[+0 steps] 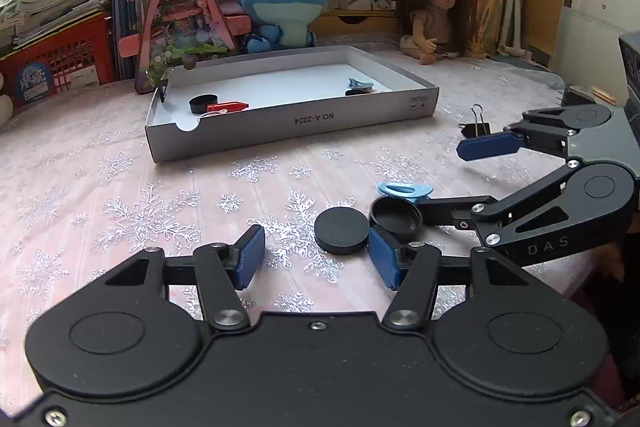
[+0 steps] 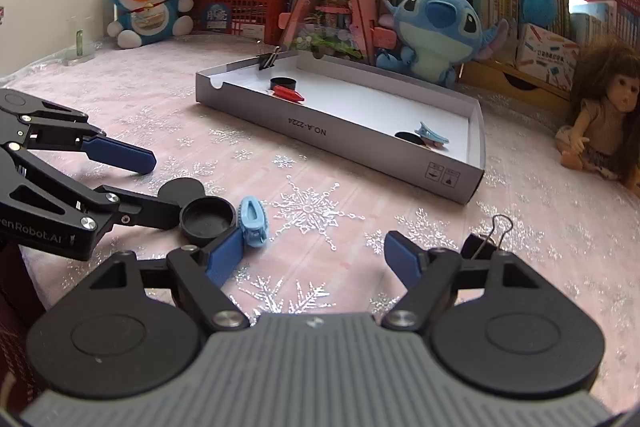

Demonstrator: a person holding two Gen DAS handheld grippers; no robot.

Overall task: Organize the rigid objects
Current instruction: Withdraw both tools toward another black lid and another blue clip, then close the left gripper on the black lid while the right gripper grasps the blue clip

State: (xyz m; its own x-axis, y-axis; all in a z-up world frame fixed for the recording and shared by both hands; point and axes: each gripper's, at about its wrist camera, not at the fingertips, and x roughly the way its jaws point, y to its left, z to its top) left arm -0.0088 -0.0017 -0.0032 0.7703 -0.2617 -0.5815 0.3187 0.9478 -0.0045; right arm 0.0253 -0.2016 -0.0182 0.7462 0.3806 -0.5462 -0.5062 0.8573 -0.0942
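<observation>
Cardboard tray (image 1: pixel 296 125): outer side wall printed "NO.A-2224", upside down in both views; two small handling pictograms at one end of the same wall
Right gripper (image 1: pixel 440 183), body: "DAS" in the left wrist view
Left gripper (image 2: pixel 160 183), body: "enRobot.AI", start cut off, in the right wrist view

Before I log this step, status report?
Left gripper and right gripper open, empty. Black caps, blue clip, binder clip outside the tray. Path unobstructed.
</observation>
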